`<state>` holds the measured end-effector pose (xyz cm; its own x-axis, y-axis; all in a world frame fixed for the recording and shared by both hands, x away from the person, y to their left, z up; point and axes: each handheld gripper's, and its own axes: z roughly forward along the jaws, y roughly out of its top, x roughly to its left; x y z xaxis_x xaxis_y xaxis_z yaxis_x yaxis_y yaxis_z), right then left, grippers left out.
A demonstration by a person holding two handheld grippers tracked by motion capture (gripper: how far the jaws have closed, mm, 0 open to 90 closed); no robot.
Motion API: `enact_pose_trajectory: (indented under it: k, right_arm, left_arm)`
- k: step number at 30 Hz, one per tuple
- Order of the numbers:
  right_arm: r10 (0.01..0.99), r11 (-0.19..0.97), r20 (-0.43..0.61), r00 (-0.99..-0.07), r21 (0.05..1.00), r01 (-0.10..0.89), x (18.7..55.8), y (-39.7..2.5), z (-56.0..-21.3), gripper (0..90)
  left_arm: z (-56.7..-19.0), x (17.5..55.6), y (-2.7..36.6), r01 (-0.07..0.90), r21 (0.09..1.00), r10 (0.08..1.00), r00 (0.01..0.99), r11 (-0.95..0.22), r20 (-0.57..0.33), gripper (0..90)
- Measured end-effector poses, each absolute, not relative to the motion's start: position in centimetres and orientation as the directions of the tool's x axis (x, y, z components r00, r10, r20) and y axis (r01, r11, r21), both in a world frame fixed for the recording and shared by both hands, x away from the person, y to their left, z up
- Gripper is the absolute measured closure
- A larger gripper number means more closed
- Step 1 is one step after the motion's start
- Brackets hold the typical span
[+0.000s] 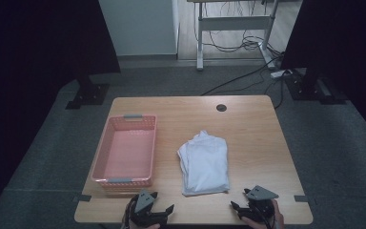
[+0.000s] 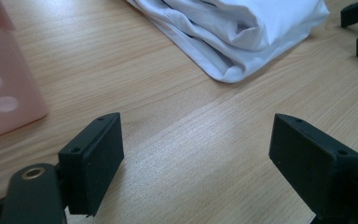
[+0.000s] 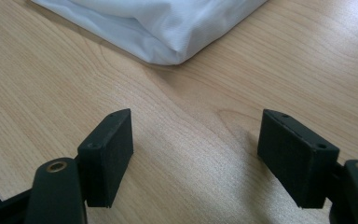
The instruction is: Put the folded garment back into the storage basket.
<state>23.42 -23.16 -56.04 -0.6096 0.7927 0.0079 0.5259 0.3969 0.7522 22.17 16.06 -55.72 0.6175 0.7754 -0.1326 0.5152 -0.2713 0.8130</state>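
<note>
Bench (image 1: 257, 124) holds a folded white shirt (image 1: 205, 162) beside an empty pink basket (image 1: 124, 151). Left hand-held gripper (image 1: 161, 208) and right hand-held gripper (image 1: 242, 206) rest wide open, empty; grasping the shirt's near edge seems next.

wide-spread left claw (image 2: 196, 154) over bare wooden table (image 2: 168, 116), folded white cloth (image 2: 233, 32) ahead, pink basket (image 2: 4, 79) at left.
</note>
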Motion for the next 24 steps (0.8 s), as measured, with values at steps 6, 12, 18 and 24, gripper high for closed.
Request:
enact_pose_trajectory:
  k: [6,12,18,24]
  right_arm:
    - [0.791,0.398,0.008,-0.611,0.752,0.525,23.51,-23.12,-56.06,24.9]
    - [0.792,0.398,0.008,-0.611,0.752,0.526,23.62,-23.07,-56.08,23.5]
    - [0.794,0.396,0.007,-0.608,0.753,0.526,23.63,-23.01,-56.11,22.7]
    - [0.796,0.395,0.008,-0.605,0.751,0.530,23.72,-22.89,-56.10,21.9]
  left_arm:
    - [-55.70,22.23,16.14,0.512,0.814,0.778,0.616,-0.274,-0.125,17.1]
    - [-55.61,22.19,16.22,0.509,0.817,0.787,0.606,-0.271,-0.117,17.6]
    - [-55.55,22.17,16.15,0.505,0.818,0.790,0.604,-0.274,-0.107,18.0]
    - [-55.46,22.15,16.28,0.501,0.822,0.798,0.594,-0.269,-0.101,18.6]
